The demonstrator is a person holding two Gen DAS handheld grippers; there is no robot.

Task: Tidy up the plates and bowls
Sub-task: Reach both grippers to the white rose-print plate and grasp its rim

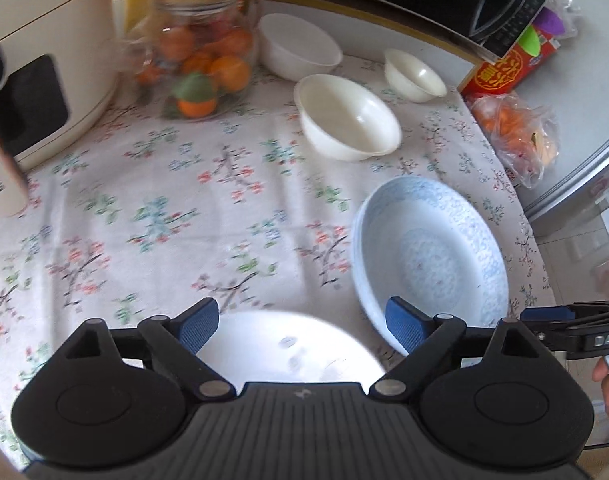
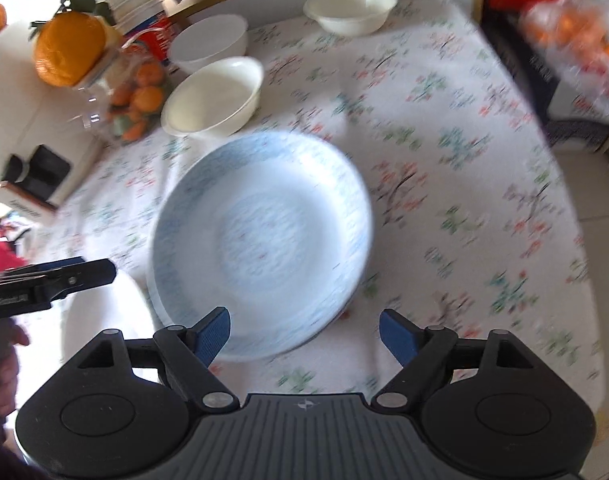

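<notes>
Left claw (image 1: 300, 326): spread wide, nothing between the pads. Its blue pads (image 1: 198, 326) hang above a white plate (image 1: 288, 348) that lies flat on the bench (image 1: 152, 216), directly under the claw. The pads do not press on the plate; whether they touch it cannot be told, as glare washes out the plate's surface.

Right claw (image 2: 304, 334): also spread wide, holding nothing. Its left pad (image 2: 214, 334) stands over the near rim of the blue plates (image 2: 264, 236); its right pad stands over the bare floral cloth beside them. Neither pad grips the rim.

Blue plates: a stack of at least two patterned deep plates, nested, resting on the bench just beside the white plate. In the left wrist view the stack (image 1: 436, 256) lies to the right of the left claw, and the right claw (image 1: 544, 314) enters from the right edge beyond it.

Bowls: three white bowls stand farther back on the bench, apart from one another. The large bowl (image 1: 346, 116) is nearest the blue plates; a second bowl (image 1: 298, 46) sits behind it next to a glass jar (image 1: 204, 64) of oranges; a small bowl (image 1: 414, 74) sits to the right, near a red box (image 1: 500, 72).

Both views are motion-blurred.
</notes>
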